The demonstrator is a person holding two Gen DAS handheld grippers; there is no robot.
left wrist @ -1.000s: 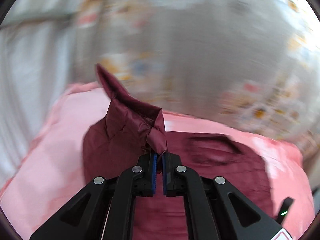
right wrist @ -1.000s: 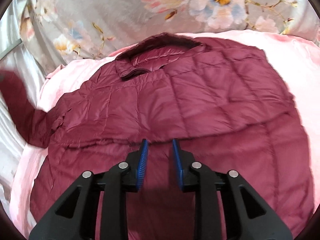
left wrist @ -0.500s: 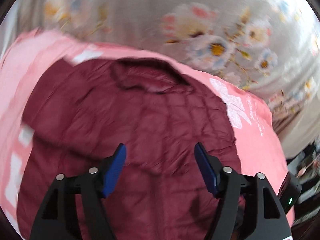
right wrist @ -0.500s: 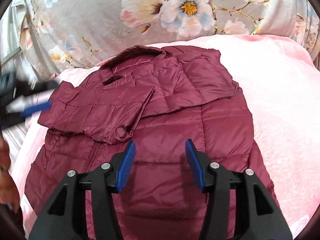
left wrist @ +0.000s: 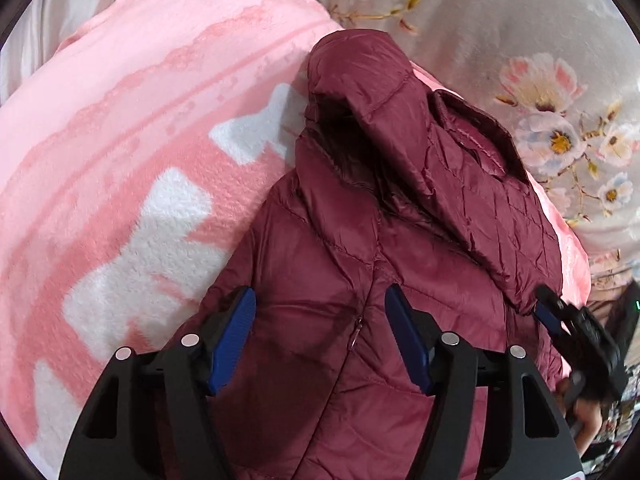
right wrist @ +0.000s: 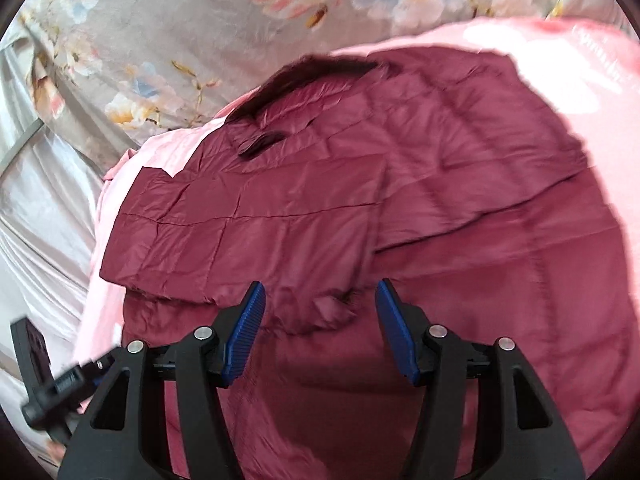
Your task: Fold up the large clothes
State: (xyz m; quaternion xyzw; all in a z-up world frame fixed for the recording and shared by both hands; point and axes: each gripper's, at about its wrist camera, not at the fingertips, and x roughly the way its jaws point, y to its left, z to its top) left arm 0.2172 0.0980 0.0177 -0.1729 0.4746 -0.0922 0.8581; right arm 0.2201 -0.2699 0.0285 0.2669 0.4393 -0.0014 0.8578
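One jacket (right wrist: 400,200), two grippers closing, one blanket (left wrist: 120,160).

maroon jacket (left wrist: 400,240), pink blanket (left wrist: 120,120), floral sheet (right wrist: 160,40)

The left gripper (left wrist: 320,316) has two black arms with round silver screws and ribbed blue pads (left wrist: 234,334) on the inner sides. The right gripper (right wrist: 320,314) looks the same, black with blue pads (right wrist: 394,328).

Maroon quilted jacket (right wrist: 360,208) flat on pink blanket (left wrist: 120,152), sleeves folded inward.
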